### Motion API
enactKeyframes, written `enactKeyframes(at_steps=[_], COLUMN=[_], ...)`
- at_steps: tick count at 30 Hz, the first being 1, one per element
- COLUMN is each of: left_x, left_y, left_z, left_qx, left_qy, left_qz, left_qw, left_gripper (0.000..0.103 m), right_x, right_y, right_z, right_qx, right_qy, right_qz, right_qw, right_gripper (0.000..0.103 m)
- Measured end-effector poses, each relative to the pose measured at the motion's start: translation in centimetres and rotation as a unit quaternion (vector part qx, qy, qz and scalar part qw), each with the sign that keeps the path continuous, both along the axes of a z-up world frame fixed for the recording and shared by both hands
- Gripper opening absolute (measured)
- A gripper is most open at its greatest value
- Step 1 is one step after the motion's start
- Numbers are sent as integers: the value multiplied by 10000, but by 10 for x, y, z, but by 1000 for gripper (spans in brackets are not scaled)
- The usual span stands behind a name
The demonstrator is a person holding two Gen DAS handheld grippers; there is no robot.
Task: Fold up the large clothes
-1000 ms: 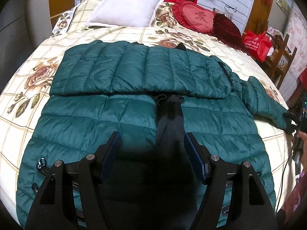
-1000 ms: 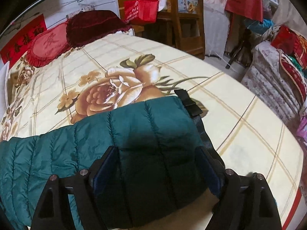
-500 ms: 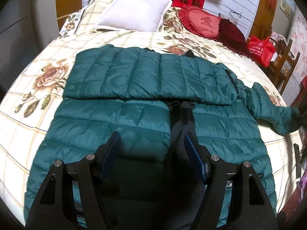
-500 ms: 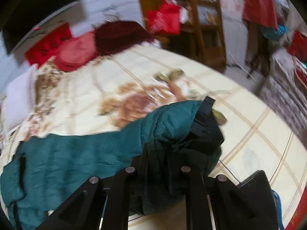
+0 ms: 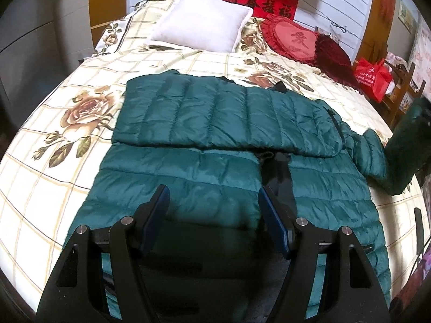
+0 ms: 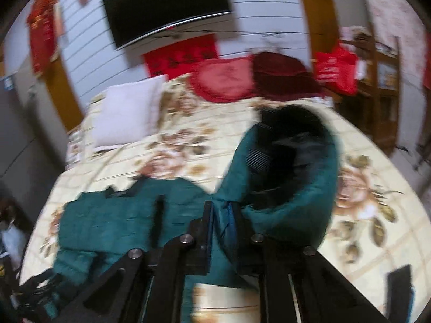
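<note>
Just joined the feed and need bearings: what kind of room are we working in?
Most likely a home bedroom: a bed with a floral cover, a white pillow at its head, a wall-mounted TV, and the green jacket spread out.

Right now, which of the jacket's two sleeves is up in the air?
The right sleeve, pinched in the right claw, cuff hanging open. The other sleeve lies folded flat across the jacket.

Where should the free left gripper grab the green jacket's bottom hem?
On the jacket, take the near hem's left corner, coming from the bed's near edge. The left gripper hangs open over that flat hem, while the right gripper already pinches the sleeve cuff.
</note>
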State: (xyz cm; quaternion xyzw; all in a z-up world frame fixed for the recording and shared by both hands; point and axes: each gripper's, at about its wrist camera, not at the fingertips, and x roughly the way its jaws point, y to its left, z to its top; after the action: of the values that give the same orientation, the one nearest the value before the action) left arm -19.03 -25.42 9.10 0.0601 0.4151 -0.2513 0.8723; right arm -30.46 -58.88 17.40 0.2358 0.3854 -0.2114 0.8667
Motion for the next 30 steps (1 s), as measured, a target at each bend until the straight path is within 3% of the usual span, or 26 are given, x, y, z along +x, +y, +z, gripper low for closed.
enactKeyframes(at_steps=[3, 5, 8, 12, 14, 15, 16, 18, 22, 25, 26, 27, 28, 30], left_x=[5, 9, 13, 18, 19, 19, 17, 16, 15, 15, 15, 15, 15, 16], left_y=[10, 17, 27, 33, 33, 32, 31, 28, 24, 23, 24, 25, 26, 30], left_z=[1, 1, 1, -6, -9, -10, -10, -11, -13, -15, -16, -15, -15, -13], left_qx=[-27, -78, -145, -183, -246, -264, -262, -234, -219, -192, -179, -165, -164, -174], left_qy=[27, 66, 53, 177, 279, 292, 285, 270, 292, 340, 338, 327, 310, 264], left_qz=[92, 150, 206, 275, 278, 267, 254, 215, 169, 151, 147, 140, 132, 139], left_qw=[10000, 9998, 9997, 9993, 9989, 9989, 9989, 9991, 9992, 9991, 9992, 9992, 9993, 9994], left_gripper=[68, 68, 68, 68, 68, 68, 68, 68, 68, 68, 68, 68, 68, 68], right_x=[42, 57, 62, 57, 48, 42, 38, 34, 48, 58, 56, 54, 49, 38], right_y=[35, 46, 52, 43, 39, 35, 31, 29, 30, 20, 13, 8, 1, -7], right_z=[3, 2, -1, -24, -30, -33, -33, -41, -60, -91, -99, -102, -101, -84], right_qx=[-297, -132, 26, 11, -148, -178, -190, -206, -573, -908, -769, -598, -395, -160], right_qy=[94, 8, 2, 581, 685, 691, 700, 741, 1162, 1761, 1774, 1735, 1620, 1141], right_qz=[383, 512, 637, 539, 417, 366, 327, 248, 290, 69, -10, -56, -135, -251], right_qw=[9988, 9986, 9980, 9969, 9967, 9968, 9968, 9967, 9911, 9801, 9811, 9830, 9859, 9930], right_gripper=[4, 4, 4, 5, 11, 28, 53, 74, 74, 73, 68, 42, 31, 24])
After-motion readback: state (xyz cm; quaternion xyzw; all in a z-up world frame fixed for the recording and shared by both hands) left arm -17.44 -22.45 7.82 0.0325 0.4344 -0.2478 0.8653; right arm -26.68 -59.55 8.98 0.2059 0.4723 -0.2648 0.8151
